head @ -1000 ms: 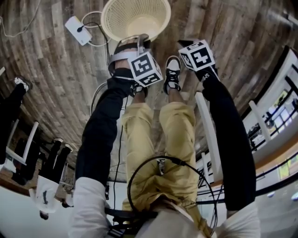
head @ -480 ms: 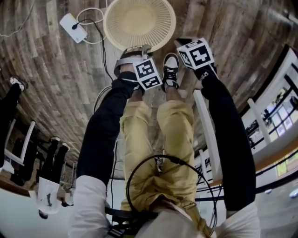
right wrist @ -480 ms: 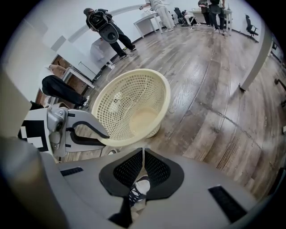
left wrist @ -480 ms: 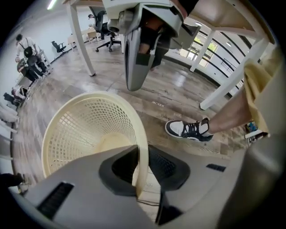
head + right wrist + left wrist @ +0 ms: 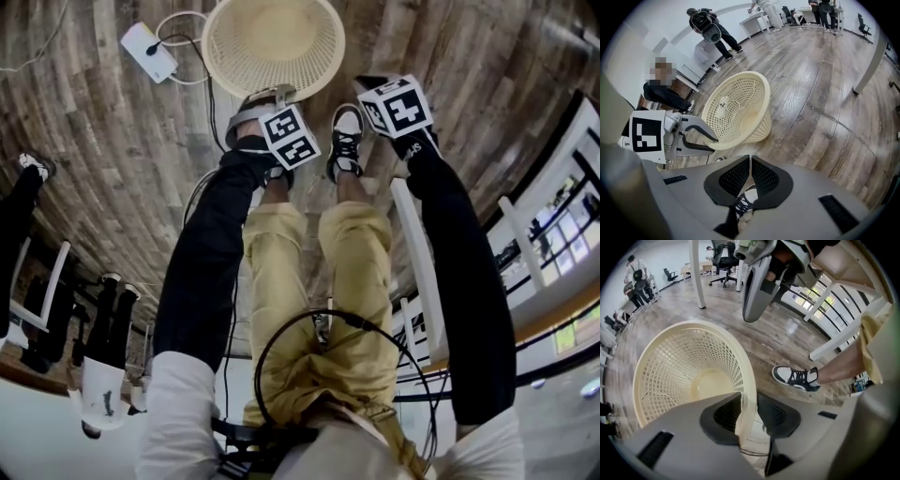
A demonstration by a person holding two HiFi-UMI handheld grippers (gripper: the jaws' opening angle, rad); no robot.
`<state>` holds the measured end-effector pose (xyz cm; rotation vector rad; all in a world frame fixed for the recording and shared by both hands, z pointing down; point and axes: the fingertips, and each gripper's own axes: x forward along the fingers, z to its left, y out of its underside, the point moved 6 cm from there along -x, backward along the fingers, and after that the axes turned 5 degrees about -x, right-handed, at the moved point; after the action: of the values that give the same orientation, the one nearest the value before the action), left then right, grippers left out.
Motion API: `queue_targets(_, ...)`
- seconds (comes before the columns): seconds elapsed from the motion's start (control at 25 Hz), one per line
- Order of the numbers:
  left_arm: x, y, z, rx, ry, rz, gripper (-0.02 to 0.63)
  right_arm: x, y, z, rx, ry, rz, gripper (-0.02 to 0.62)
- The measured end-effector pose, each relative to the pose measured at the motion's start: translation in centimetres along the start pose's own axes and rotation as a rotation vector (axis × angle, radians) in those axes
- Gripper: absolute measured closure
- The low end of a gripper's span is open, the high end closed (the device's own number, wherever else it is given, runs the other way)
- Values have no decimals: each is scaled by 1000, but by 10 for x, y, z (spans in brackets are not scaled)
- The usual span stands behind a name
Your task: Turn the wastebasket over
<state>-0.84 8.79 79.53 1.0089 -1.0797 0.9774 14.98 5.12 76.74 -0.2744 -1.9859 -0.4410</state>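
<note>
Left hand-held gripper (image 5: 749, 412) (jaws opening) astride wastebasket (image 5: 689, 366) rim

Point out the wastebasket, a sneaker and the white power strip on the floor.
wastebasket (image 5: 670, 371): left gripper view, inner mesh wall.
sneaker (image 5: 785, 375): left gripper view, white forepart.
power strip (image 5: 148, 52): head view, middle of its white casing.

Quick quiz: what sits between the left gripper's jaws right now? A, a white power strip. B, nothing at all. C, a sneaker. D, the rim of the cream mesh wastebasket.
D: in the left gripper view the rim of the wastebasket runs between the two pads of the left gripper, whose jaws are opening. The sneaker is on the floor beyond them.
</note>
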Motion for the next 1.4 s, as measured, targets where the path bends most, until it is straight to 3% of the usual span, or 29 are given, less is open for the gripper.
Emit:
queue_targets(0.08,-6,-3,4,-25,9,-8,492,-4,-6,3,2,0,-13,566)
queue_targets(0.36,-61,-3,2,-64,-47,-58,489,-34,-17,32,-17,20,-32,566)
queue_targets(0.44,-83,-1,6,-106,-83,-77,501,-49,-25,41,-17,35,-60,566)
queue_targets(0.56,-119,1,16,-203,-151,-135,604,-76,-42,60,-8,46,-130,568)
queue_targets(0.84,-212,3,31,-365,-211,-226,604,-149,-83,127,-81,37,-250,572)
queue_targets(1.12,-330,-9,22,-382,-230,-312,604,-242,-106,184,-80,40,-341,574)
queue_targets(1.4,-442,-22,35,-387,-325,-398,604,-344,-147,214,-65,68,-486,573)
